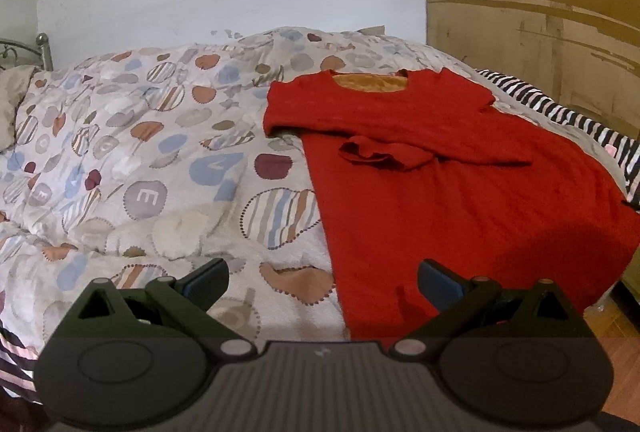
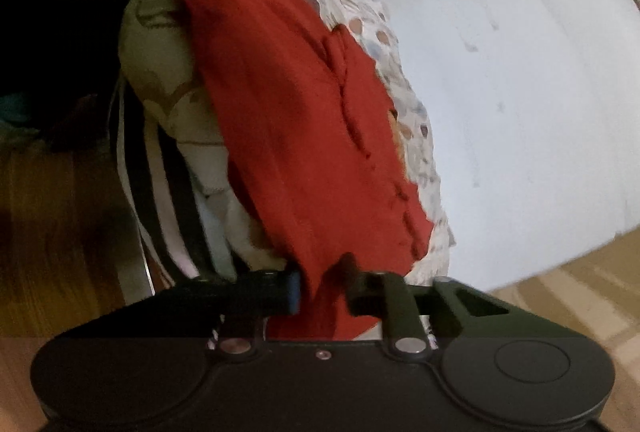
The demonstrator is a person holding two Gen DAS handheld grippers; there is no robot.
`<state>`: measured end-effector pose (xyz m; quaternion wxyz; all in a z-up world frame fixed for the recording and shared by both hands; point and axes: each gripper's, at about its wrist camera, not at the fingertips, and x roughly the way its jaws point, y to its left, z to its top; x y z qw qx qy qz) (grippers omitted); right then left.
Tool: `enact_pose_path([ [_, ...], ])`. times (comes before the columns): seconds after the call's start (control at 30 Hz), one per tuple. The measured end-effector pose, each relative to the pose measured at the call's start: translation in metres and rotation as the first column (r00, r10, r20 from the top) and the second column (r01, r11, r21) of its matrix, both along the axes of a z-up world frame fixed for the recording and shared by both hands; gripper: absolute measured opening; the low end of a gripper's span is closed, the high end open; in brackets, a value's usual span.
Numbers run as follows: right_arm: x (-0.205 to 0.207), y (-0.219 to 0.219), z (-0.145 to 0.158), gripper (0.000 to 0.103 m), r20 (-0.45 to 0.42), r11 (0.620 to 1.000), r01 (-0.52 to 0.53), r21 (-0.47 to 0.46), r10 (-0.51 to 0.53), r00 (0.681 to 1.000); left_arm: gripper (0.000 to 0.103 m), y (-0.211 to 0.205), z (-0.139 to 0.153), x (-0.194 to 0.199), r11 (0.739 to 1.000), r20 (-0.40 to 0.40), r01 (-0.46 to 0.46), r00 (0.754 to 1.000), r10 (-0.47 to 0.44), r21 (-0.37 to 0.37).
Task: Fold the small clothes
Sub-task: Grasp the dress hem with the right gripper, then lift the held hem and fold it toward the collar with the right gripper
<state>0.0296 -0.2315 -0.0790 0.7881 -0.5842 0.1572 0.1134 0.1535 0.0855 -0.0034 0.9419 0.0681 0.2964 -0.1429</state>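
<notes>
— Left wrist view: where are those tongs?
— The left gripper (image 1: 322, 282), jaws wide apart, hovers over the red sweater's (image 1: 440, 183) near hem at the bed's (image 1: 140, 159) right edge.
— And the other?
— The right gripper (image 2: 322, 292) is clamped on the sweater's edge.

Letter "E" on quilt (image 1: 160, 167).
</notes>
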Motion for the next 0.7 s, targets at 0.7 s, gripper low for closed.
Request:
enact_pose_path([
  [0.7, 0.138, -0.017, 0.162, 0.005, -0.526, 0.669, 0.439, 0.6, -0.083, 0.846, 0.102, -0.099, -0.021, -0.043, 0.93, 0.102, 0.361, 0.93, -0.353, -0.07],
])
